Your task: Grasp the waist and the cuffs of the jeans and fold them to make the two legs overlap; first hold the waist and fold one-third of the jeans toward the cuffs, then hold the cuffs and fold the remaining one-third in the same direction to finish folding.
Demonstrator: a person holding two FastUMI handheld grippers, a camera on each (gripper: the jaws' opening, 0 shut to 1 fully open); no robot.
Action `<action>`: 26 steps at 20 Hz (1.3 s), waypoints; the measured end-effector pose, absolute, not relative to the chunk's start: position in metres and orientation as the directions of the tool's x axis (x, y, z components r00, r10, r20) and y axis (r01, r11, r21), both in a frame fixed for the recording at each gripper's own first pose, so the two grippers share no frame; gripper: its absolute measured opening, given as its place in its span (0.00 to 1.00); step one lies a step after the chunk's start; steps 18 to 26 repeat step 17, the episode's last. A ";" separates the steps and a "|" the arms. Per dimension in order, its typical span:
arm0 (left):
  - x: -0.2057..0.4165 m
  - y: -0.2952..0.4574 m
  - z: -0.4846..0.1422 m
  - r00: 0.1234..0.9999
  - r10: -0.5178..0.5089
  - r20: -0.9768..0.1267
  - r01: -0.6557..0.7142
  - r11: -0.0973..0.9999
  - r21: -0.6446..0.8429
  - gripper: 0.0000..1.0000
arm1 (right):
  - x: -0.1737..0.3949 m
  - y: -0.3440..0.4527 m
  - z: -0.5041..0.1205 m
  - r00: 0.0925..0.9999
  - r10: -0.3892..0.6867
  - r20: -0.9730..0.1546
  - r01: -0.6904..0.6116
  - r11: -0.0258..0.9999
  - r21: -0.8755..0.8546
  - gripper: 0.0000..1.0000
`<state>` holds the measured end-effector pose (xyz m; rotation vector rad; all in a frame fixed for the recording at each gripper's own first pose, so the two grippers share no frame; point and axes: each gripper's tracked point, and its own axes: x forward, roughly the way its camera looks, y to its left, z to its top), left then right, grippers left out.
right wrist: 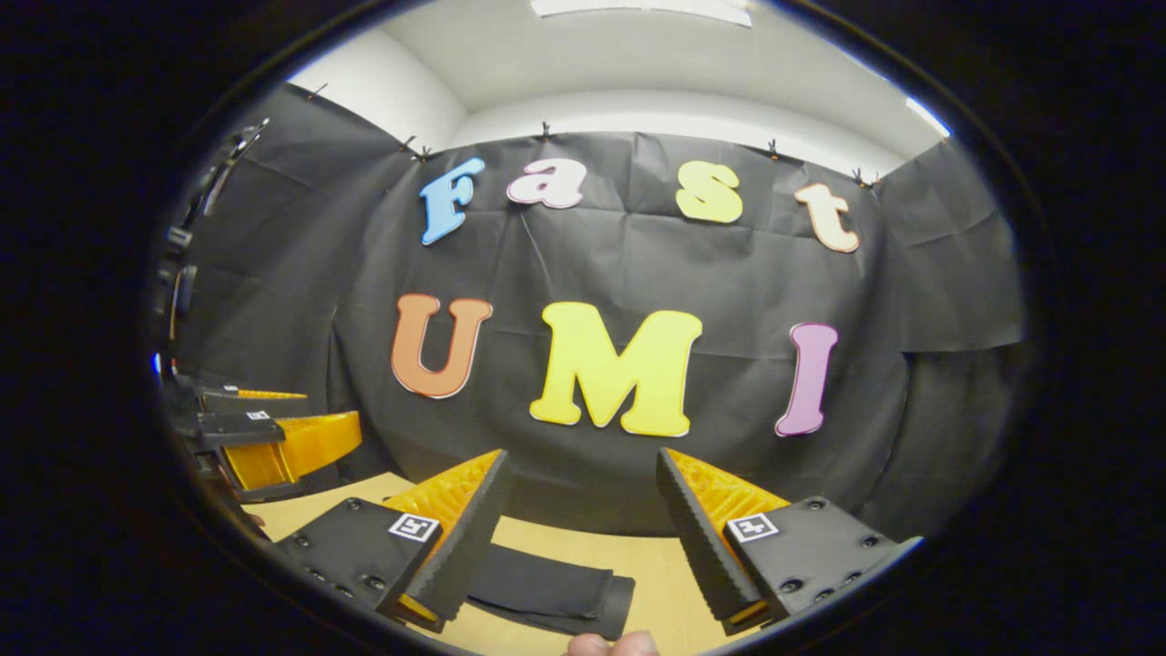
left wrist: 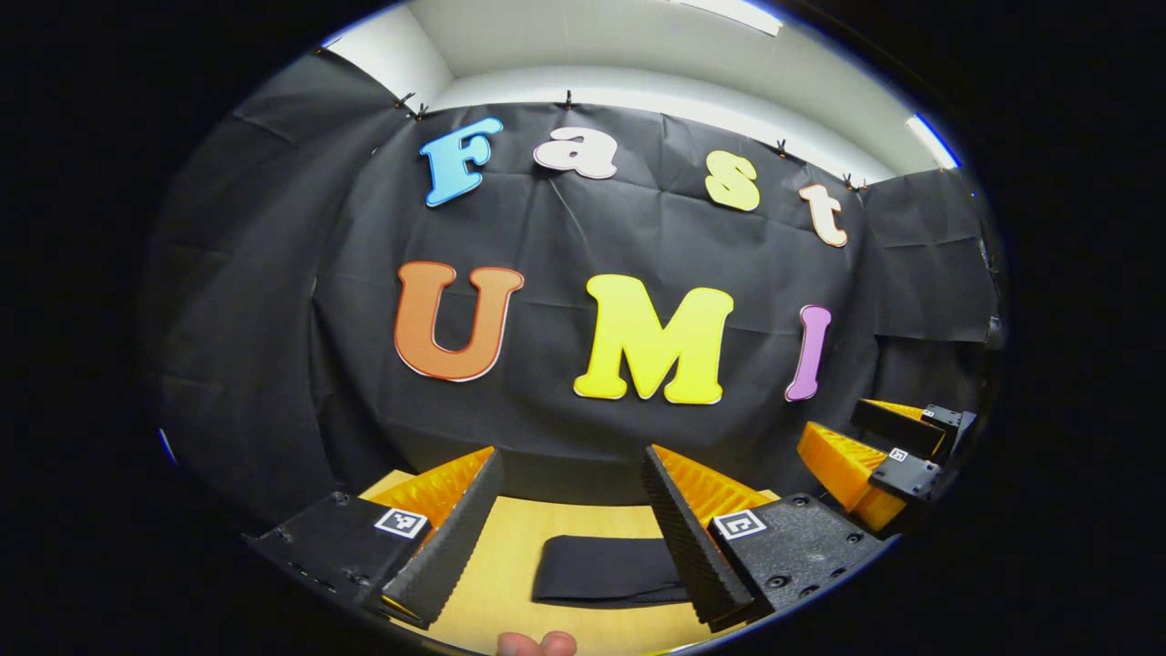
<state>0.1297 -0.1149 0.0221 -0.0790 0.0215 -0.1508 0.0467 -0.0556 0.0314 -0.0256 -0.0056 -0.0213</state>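
The jeans lie as a dark, flat folded bundle on the wooden table. In the left gripper view my left gripper hovers open above them, its fingers wide apart with the bundle between and below them. The right gripper view has the same jeans low and left of centre, partly behind the left finger. My right gripper is open too, held above the table with nothing between its fingers. Each view catches the other gripper off to the side: the right gripper at right, the left gripper at left.
The black cloth wall stands close behind the table. A person's fingertips peek in at the bottom edge of the left gripper view, and a fingertip at the bottom of the right gripper view. Bare table lies right of the jeans.
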 end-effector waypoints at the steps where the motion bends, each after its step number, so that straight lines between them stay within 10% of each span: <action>1: 0.127 -0.110 0.028 0.989 -0.147 -0.010 0.146 0.985 -0.090 0.98 | 0.045 -0.048 0.032 1.000 -0.024 0.007 0.024 0.999 -0.025 0.99; 26: 0.096 -0.097 0.034 0.972 -0.235 0.003 0.234 0.966 -0.108 0.87 | 0.030 -0.031 0.033 0.994 -0.103 -0.028 0.105 0.993 0.059 0.99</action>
